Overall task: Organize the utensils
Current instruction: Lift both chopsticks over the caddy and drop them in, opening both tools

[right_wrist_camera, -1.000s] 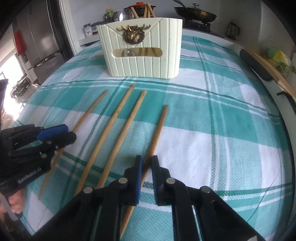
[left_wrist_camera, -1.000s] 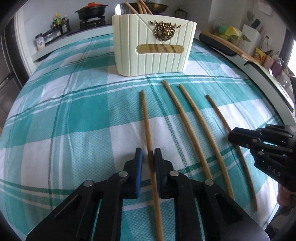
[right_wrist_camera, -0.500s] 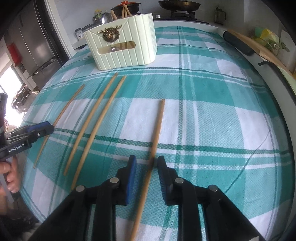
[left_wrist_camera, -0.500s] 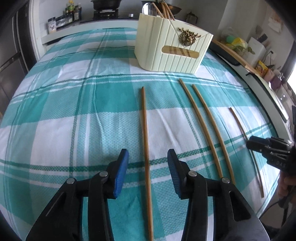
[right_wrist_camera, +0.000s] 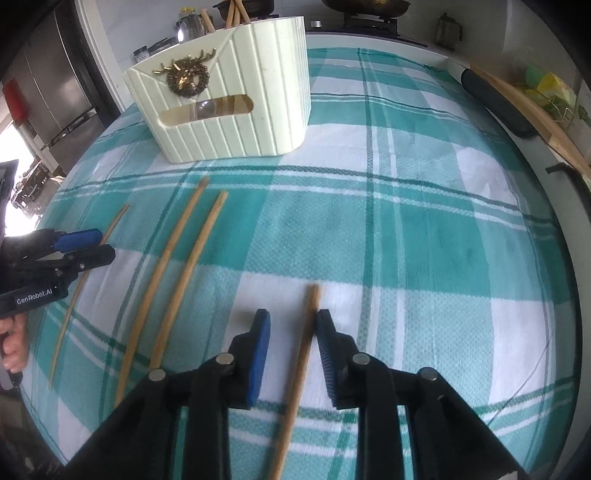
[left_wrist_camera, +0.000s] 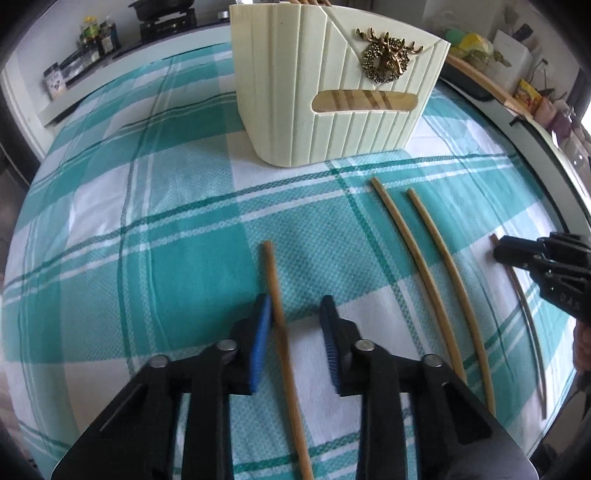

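We see a table covered with a green and white checked cloth [left_wrist_camera: 155, 266]. Four long wooden chopsticks lie flat on it, side by side. At the far side stands a cream utensil holder [left_wrist_camera: 332, 92] with ribbed walls, a gold deer badge [left_wrist_camera: 386, 59] and a long slot in its front. More wooden sticks poke out of its top [right_wrist_camera: 232, 13]. Our left tongs [left_wrist_camera: 293, 314] are spread apart, low over the cloth. The leftmost chopstick [left_wrist_camera: 275, 295] runs between the two blue pads. It sits right against the left pad [left_wrist_camera: 260, 332], and there is a gap to the other pad, so the tongs are not squeezing it. Our right tongs [right_wrist_camera: 290, 325] are spread apart too. The rightmost chopstick [right_wrist_camera: 304, 343] runs between their pads and lies close against the right one [right_wrist_camera: 327, 339]. They are not squeezing it either. The two middle chopsticks [left_wrist_camera: 432, 284] lie close together between the two outer ones, with their far tips near the holder. In the left camera view we see the right tongs [left_wrist_camera: 517, 254] at the right edge, over the rightmost chopstick [left_wrist_camera: 524, 314]. In the right camera view we see the left tongs [right_wrist_camera: 85, 247] at the left edge, over the leftmost chopstick [right_wrist_camera: 110, 229]. Behind the table there are a stove with a dark pot [left_wrist_camera: 162, 9] and some small jars [left_wrist_camera: 99, 33].
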Action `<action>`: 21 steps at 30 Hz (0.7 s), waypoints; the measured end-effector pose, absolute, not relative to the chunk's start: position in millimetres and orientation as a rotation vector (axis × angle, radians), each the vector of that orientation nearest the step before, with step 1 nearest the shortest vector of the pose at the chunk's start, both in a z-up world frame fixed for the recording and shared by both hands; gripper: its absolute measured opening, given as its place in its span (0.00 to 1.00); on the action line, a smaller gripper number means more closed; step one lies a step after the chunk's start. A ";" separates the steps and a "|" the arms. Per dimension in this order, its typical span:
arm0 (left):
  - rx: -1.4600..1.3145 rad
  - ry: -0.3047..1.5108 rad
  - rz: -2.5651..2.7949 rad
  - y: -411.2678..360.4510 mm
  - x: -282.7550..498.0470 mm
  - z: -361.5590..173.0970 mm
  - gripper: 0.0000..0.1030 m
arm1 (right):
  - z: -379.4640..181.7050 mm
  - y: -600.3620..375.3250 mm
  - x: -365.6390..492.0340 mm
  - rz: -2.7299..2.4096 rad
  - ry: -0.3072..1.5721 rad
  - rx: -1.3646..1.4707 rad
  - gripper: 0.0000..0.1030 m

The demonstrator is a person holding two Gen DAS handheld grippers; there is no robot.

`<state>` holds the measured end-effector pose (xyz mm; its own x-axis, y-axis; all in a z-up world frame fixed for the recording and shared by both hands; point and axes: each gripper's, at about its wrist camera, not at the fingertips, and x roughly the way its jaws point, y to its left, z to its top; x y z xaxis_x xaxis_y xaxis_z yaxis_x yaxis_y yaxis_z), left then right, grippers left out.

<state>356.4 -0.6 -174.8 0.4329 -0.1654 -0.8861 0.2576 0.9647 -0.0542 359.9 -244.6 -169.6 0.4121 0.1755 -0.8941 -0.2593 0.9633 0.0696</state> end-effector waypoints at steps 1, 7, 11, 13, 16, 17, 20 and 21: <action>0.092 1.093 -0.270 -1.9 358.3 -174.7 0.05 | -170.2 -244.2 364.4 0.262 1.114 -0.092 0.07; 0.043 0.965 -0.275 4.3 342.6 -144.4 0.04 | -158.3 -255.1 368.0 0.293 1.078 0.022 0.06; -0.016 0.843 -0.286 15.8 315.9 -96.2 0.04 | -118.0 -264.1 348.9 0.333 0.964 0.100 0.06; -0.034 0.787 -0.294 20.9 302.6 -73.3 0.04 | -91.7 -266.7 334.0 0.354 0.894 0.117 0.06; -0.047 0.709 -0.309 26.6 280.7 -42.5 0.04 | -57.0 -268.9 312.3 0.375 0.802 0.120 0.06; -0.048 0.685 -0.314 27.7 273.0 -33.9 0.04 | -45.2 -269.8 304.5 0.382 0.768 0.118 0.06; -0.059 0.633 -0.326 29.2 258.8 -16.8 0.04 | -14.1 -271.5 280.8 0.388 0.668 0.104 0.06; -0.064 0.619 -0.329 29.1 254.5 -12.5 0.04 | -5.4 -271.7 273.2 0.385 0.634 0.099 0.06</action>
